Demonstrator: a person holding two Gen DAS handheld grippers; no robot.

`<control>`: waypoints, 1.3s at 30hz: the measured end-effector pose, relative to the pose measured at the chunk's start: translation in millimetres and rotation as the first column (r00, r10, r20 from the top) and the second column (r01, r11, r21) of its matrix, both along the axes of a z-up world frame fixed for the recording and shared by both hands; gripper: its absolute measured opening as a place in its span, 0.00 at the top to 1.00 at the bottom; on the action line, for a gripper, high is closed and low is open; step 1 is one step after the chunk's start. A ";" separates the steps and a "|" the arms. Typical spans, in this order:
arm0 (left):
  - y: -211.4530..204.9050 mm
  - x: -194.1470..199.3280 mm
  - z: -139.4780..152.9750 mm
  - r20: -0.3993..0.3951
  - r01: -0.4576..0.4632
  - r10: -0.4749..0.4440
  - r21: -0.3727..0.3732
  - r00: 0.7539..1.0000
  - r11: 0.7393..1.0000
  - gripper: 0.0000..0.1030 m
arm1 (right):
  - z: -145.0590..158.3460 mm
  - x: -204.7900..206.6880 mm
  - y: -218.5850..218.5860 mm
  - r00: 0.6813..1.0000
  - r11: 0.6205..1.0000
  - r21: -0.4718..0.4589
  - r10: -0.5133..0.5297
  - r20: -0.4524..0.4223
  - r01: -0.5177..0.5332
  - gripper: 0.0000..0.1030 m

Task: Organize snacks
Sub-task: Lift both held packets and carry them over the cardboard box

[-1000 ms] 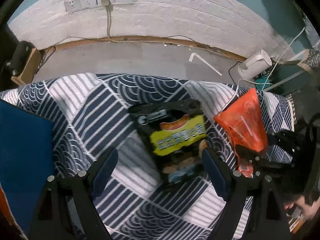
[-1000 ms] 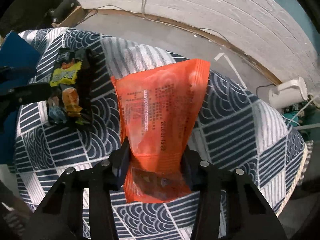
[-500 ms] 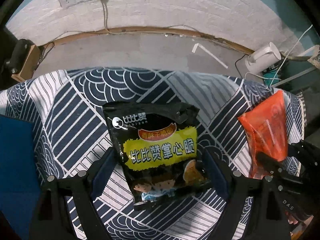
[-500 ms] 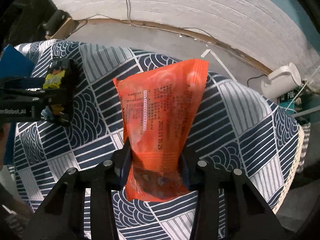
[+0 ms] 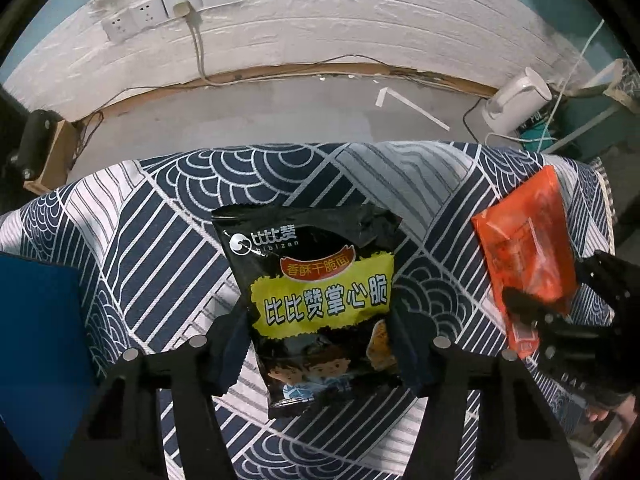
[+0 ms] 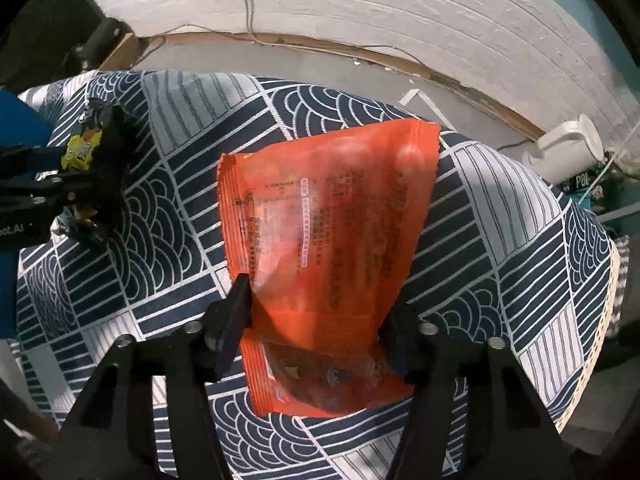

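Note:
My left gripper [image 5: 320, 344] is shut on a black snack bag with a yellow label [image 5: 316, 296] and holds it over the patterned tablecloth [image 5: 160, 240]. My right gripper [image 6: 320, 320] is shut on an orange snack bag [image 6: 328, 232] and holds it above the cloth. In the left wrist view the orange bag [image 5: 528, 248] and the right gripper [image 5: 560, 320] are at the right. In the right wrist view the black bag [image 6: 92, 160] and the left gripper [image 6: 60, 196] are at the far left.
A blue box [image 5: 36, 340] sits at the table's left edge. Beyond the table are a grey floor, a white brick wall with sockets [image 5: 168, 8] and a cable, a white kettle [image 5: 516, 100] at the right, and a wooden box [image 5: 48, 152] at the left.
My left gripper has closed on the black bag, which now stands squarely between the fingers. The orange bag stays held in my right gripper and both have shifted apart slightly.

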State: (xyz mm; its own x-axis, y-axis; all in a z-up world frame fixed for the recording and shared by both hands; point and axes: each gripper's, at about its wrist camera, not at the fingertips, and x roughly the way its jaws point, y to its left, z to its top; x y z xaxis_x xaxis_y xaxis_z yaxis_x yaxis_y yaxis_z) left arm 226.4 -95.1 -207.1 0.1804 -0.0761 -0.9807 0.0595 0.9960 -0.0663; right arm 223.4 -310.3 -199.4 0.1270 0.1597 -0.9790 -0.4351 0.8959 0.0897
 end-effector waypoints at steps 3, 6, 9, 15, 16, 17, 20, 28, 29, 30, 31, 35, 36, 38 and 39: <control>8.4 -7.2 1.8 -0.003 0.009 -0.009 0.007 1.000 1.000 0.41 | 4.4 -2.0 3.4 1.000 1.000 0.004 0.024 0.000 -0.024 0.65; 13.3 -11.5 5.6 0.000 0.011 -0.011 0.009 1.000 1.000 0.41 | 7.7 -4.8 5.2 0.999 0.999 -0.001 0.036 0.003 -0.036 0.66; 19.1 -20.1 14.0 0.023 0.030 -0.031 0.023 0.999 0.999 0.41 | 9.6 -7.3 3.9 0.999 0.999 0.000 0.040 -0.001 -0.040 0.67; 20.4 -47.0 40.5 0.083 0.111 -0.118 0.087 0.990 0.990 0.41 | 30.1 -15.3 -0.1 0.999 0.999 0.022 0.036 0.007 -0.036 0.67; 21.2 -51.5 45.1 0.092 0.118 -0.126 0.091 0.988 0.989 0.41 | 33.9 -16.1 1.1 0.999 0.999 0.025 0.038 0.011 -0.038 0.67; 22.3 -54.6 49.1 0.099 0.123 -0.132 0.094 0.986 0.988 0.41 | 38.3 -17.9 2.8 0.999 0.999 0.030 0.040 0.016 -0.041 0.67; 23.2 -66.2 60.4 0.116 0.144 -0.156 0.107 0.981 0.984 0.41 | 53.1 -24.7 6.1 0.999 0.998 0.047 0.044 0.033 -0.045 0.67; 33.9 -96.2 102.6 0.196 0.180 -0.203 0.131 0.959 0.975 0.41 | 95.7 -42.0 19.1 0.994 0.996 0.070 0.053 0.097 -0.060 0.67; 35.1 -102.3 107.8 0.209 0.183 -0.210 0.141 0.955 0.973 0.41 | 100.5 -45.9 22.5 0.994 0.996 0.072 0.053 0.100 -0.060 0.67; 37.0 -105.7 111.4 0.221 0.182 -0.212 0.149 0.952 0.972 0.41 | 104.4 -48.9 25.8 0.993 0.995 0.072 0.056 0.100 -0.064 0.67; 41.6 -111.0 116.5 0.233 0.179 -0.213 0.155 0.949 0.971 0.41 | 109.3 -52.1 28.6 0.992 0.995 0.072 0.060 0.108 -0.068 0.67; 55.0 -126.1 132.9 0.267 0.170 -0.207 0.155 0.941 0.973 0.41 | 127.7 -64.2 42.5 0.989 0.994 0.073 0.070 0.131 -0.080 0.67; 58.9 -130.0 136.9 0.274 0.167 -0.206 0.159 0.940 0.973 0.41 | 131.8 -66.9 46.8 0.988 0.994 0.074 0.073 0.135 -0.083 0.67; 67.3 -137.2 145.1 0.287 0.157 -0.196 0.153 0.938 0.976 0.41 | 141.1 -72.5 52.7 0.987 0.993 0.076 0.078 0.142 -0.090 0.67; 71.9 -140.9 149.2 0.292 0.154 -0.192 0.149 0.937 0.977 0.41 | 145.8 -75.2 55.6 0.986 0.993 0.078 0.080 0.146 -0.093 0.67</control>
State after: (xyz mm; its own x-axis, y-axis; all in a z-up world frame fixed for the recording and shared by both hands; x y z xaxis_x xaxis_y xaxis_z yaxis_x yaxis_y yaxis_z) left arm 85.5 -23.2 -57.9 0.4650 -0.0160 -0.8852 0.2298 0.9678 0.1032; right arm 148.2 -254.6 -53.6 0.2464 0.2577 -0.9343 -0.5244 0.8461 0.0951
